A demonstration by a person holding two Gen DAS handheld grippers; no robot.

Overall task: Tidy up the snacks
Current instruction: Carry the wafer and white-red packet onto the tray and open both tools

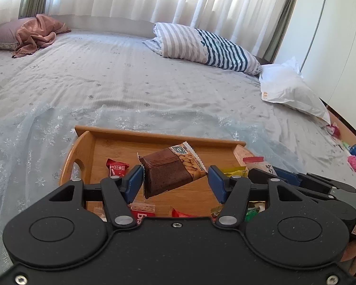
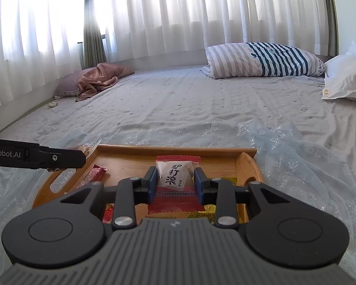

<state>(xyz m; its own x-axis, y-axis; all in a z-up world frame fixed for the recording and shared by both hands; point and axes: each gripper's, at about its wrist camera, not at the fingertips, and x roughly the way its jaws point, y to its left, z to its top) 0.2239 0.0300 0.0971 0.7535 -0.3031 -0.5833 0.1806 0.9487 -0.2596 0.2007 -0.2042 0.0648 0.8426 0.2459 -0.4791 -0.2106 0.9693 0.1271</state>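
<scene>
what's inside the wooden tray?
Wooden tray holds loose snacks: a red packet, a yellow packet, more red wrappers near the front. Both tongs cover the front, so the rest stays hidden.

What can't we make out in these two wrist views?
- Near half of the wooden tray, left view: hidden by the left tool body.
- Red snack packs there: cut off, labels unreadable.
- Yellow packet, right view: mostly behind the right tool and its white-and-red pack.
- Small toys at the bed edge: too small.
</scene>
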